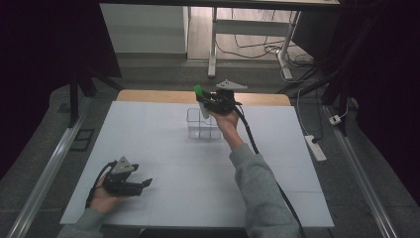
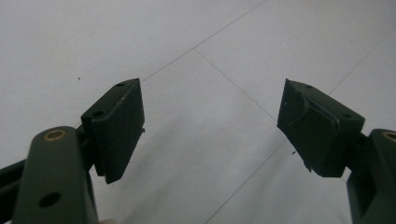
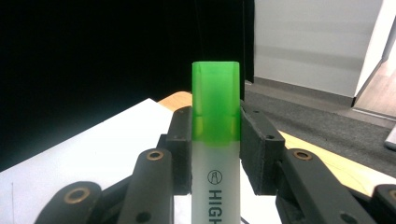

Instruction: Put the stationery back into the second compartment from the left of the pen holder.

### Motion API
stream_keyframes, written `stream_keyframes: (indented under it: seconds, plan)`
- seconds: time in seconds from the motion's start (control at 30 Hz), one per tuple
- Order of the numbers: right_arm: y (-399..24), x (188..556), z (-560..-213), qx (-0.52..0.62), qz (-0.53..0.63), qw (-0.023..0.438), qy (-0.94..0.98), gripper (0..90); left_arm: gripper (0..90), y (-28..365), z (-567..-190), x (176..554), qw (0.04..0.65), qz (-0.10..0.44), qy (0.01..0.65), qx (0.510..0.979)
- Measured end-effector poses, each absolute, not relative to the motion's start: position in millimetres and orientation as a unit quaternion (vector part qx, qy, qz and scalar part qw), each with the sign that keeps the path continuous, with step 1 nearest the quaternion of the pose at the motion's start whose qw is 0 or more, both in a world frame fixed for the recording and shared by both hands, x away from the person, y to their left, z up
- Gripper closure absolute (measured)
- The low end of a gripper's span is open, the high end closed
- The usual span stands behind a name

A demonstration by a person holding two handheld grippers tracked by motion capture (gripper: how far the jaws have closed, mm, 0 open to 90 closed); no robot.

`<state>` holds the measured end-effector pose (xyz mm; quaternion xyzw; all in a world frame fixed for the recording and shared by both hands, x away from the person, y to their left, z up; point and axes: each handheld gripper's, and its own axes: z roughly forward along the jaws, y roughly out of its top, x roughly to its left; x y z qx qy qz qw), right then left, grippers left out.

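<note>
A highlighter (image 3: 215, 140) with a frosted white body and a green cap stands between the jaws of my right gripper (image 3: 215, 140), which is shut on it. In the high view my right gripper (image 1: 207, 103) holds the highlighter (image 1: 200, 98) tilted, green cap up, just above the far edge of a clear plastic box (image 1: 203, 130) on the white table. My left gripper (image 1: 143, 184) rests low near the table's front left, in a hand. Its jaws (image 2: 210, 126) stand wide apart over the bare white surface with nothing between them.
The white table top (image 1: 277, 163) has a wooden strip (image 1: 148, 95) along its far edge. Beyond it stand desk legs and cables on the floor, and a power strip (image 1: 315, 148) lies to the right. A cable trails from my right gripper along the sleeve.
</note>
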<state>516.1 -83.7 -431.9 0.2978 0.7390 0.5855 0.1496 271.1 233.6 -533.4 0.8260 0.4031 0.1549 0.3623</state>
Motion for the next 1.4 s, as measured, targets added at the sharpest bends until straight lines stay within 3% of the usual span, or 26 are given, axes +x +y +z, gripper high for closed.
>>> stream_keyframes:
  seconds: [0.07,0.23,0.47,0.93,1.4]
  plan:
    - [-83,516,-433,0.297,0.580,0.150,0.743,64.9,23.1,233,-534,271,0.360,0.154,0.402,0.828]
    - [-86,516,-436,0.310,0.563,0.146,0.753,54.4,23.0,233,-534,271,0.358,0.152,0.401,0.829]
    - [-91,510,-430,0.297,0.551,0.128,0.769,51.0,23.0,233,-534,271,0.359,0.153,0.402,0.828]
    - [-105,499,-425,0.284,0.538,0.134,0.782,50.0,22.9,233,-534,272,0.360,0.154,0.403,0.827]
    - [-146,472,-437,0.281,0.516,0.151,0.795,49.1,23.0,231,-533,273,0.366,0.155,0.403,0.824]
